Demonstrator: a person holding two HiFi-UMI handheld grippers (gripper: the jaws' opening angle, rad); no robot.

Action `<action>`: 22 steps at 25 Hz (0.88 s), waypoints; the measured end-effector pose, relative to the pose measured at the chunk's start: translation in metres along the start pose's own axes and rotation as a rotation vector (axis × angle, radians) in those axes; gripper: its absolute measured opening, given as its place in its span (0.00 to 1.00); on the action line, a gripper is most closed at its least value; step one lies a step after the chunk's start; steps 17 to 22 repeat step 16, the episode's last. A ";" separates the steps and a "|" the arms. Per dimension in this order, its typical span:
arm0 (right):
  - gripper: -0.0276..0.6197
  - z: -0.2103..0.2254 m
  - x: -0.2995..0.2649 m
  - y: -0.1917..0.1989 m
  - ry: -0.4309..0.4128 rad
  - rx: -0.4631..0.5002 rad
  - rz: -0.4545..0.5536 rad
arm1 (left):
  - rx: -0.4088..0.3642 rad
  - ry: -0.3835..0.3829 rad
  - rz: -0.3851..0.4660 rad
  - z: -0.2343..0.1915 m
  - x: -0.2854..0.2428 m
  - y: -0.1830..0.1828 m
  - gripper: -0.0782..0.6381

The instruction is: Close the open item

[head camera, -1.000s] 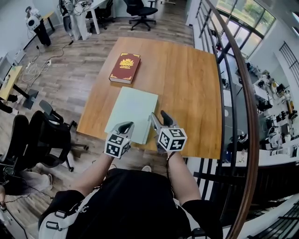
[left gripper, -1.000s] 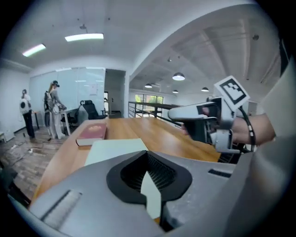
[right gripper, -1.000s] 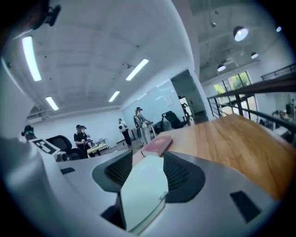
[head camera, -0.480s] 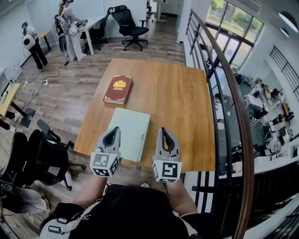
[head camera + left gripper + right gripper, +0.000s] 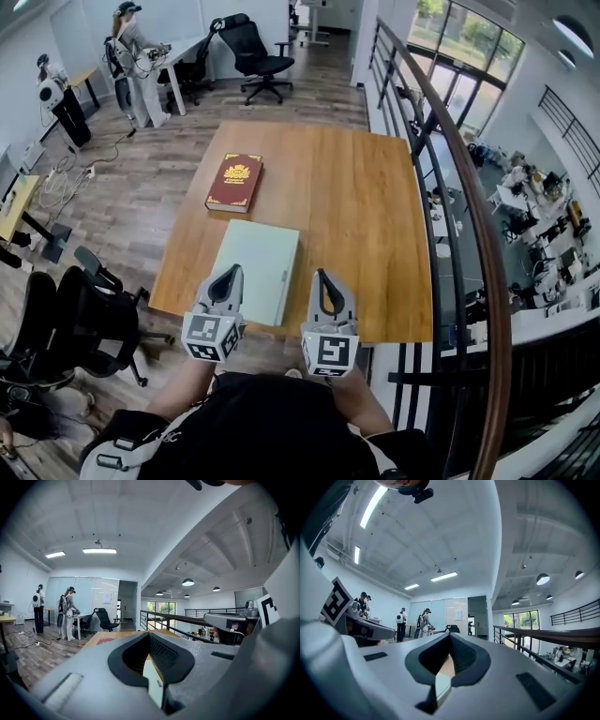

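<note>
A pale green flat item (image 5: 255, 267) lies closed on the wooden table (image 5: 366, 206), near its front edge. Behind it a red book (image 5: 234, 182) with a gold emblem also lies closed. My left gripper (image 5: 228, 272) hovers over the green item's near end, jaws shut and empty. Just right of the green item my right gripper (image 5: 321, 275) hangs over the bare front of the table, jaws together with nothing in them. In the left gripper view the left gripper (image 5: 150, 634) points level across the table. In the right gripper view the right gripper (image 5: 450, 635) points slightly upward into the room.
A metal railing (image 5: 450, 187) runs along the table's right side. A black office chair (image 5: 84, 309) stands left of the table's front corner. At the far back left are people (image 5: 131, 56), desks and another chair (image 5: 248, 42).
The right gripper's jaws, spread a second ago, have come together. Both grippers have lifted off the green item's front edge and drawn back toward me, now pointing level.
</note>
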State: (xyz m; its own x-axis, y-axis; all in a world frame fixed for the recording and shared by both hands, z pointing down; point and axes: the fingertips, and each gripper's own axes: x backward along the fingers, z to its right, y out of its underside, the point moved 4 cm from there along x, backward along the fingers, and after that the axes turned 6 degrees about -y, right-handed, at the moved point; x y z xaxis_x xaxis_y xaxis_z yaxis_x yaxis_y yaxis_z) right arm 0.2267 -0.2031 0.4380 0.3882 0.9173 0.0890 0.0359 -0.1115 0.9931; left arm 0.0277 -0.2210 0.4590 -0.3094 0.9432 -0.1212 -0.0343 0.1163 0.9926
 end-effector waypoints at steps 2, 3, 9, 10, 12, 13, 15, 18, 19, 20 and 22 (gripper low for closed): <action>0.05 -0.001 0.001 -0.003 -0.002 0.001 -0.006 | -0.001 0.003 -0.006 0.002 0.002 0.000 0.11; 0.05 -0.002 0.002 -0.003 -0.004 0.000 -0.009 | -0.003 0.002 -0.005 0.002 0.003 0.000 0.11; 0.05 -0.008 0.004 0.003 -0.008 -0.021 -0.007 | 0.001 0.005 0.003 0.003 0.010 0.002 0.11; 0.05 -0.009 0.004 0.004 -0.011 -0.023 -0.009 | 0.003 0.004 0.002 0.003 0.010 0.002 0.11; 0.05 -0.009 0.005 0.005 -0.014 -0.024 -0.010 | 0.005 0.004 0.000 0.005 0.010 0.002 0.11; 0.05 -0.008 0.006 0.004 -0.015 -0.023 -0.006 | 0.006 0.005 -0.001 0.005 0.010 0.002 0.11; 0.05 -0.008 0.007 0.003 -0.018 -0.021 0.002 | 0.008 0.008 -0.002 0.008 0.011 0.004 0.11; 0.05 -0.007 0.008 0.003 -0.020 -0.020 0.006 | 0.008 0.010 -0.002 0.009 0.011 0.004 0.11; 0.05 -0.007 0.008 0.003 -0.020 -0.020 0.006 | 0.008 0.010 -0.002 0.009 0.011 0.004 0.11; 0.05 -0.007 0.008 0.003 -0.020 -0.020 0.006 | 0.008 0.010 -0.002 0.009 0.011 0.004 0.11; 0.05 -0.007 0.008 0.003 -0.020 -0.020 0.006 | 0.008 0.010 -0.002 0.009 0.011 0.004 0.11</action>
